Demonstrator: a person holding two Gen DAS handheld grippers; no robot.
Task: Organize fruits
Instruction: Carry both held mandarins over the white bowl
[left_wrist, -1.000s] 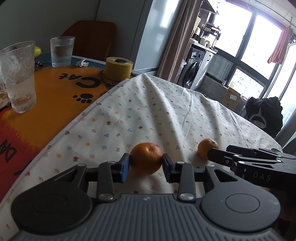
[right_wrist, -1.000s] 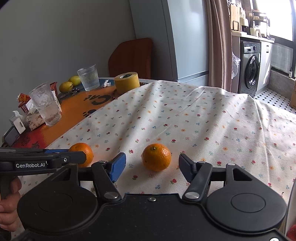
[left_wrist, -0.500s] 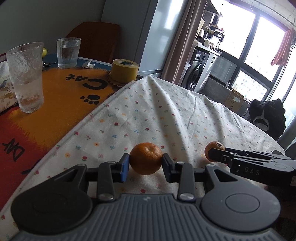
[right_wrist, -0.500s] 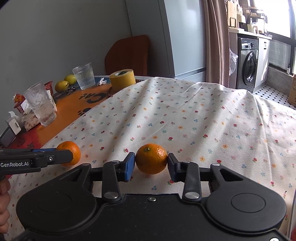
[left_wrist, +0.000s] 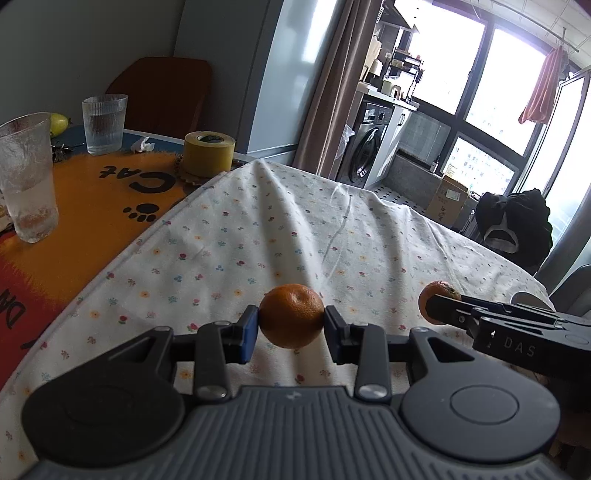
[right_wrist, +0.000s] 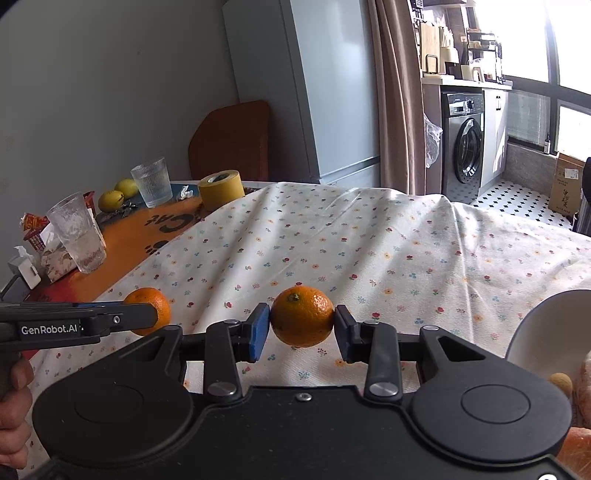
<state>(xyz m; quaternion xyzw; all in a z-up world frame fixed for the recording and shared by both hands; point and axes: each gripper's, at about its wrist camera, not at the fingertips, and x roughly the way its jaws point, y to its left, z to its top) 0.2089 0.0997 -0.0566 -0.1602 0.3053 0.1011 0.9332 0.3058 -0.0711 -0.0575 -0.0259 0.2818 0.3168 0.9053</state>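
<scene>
Mandarin (right_wrist: 302, 316) stem-up in right tool (right_wrist: 297, 328)

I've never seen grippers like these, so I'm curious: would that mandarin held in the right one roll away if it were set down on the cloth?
Probably a little. The mandarin is round, so it may roll, though the wrinkled floral tablecloth should slow it. Held only at two sides by the right gripper, it might pivot or slip. Its skin looks soft, so hard squeezing could bruise it.

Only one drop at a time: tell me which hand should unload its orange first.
Right, probably. Both tongs grip an orange, but the white bowl sits just beside the right tongs; the left tongs are farther from it.
</scene>
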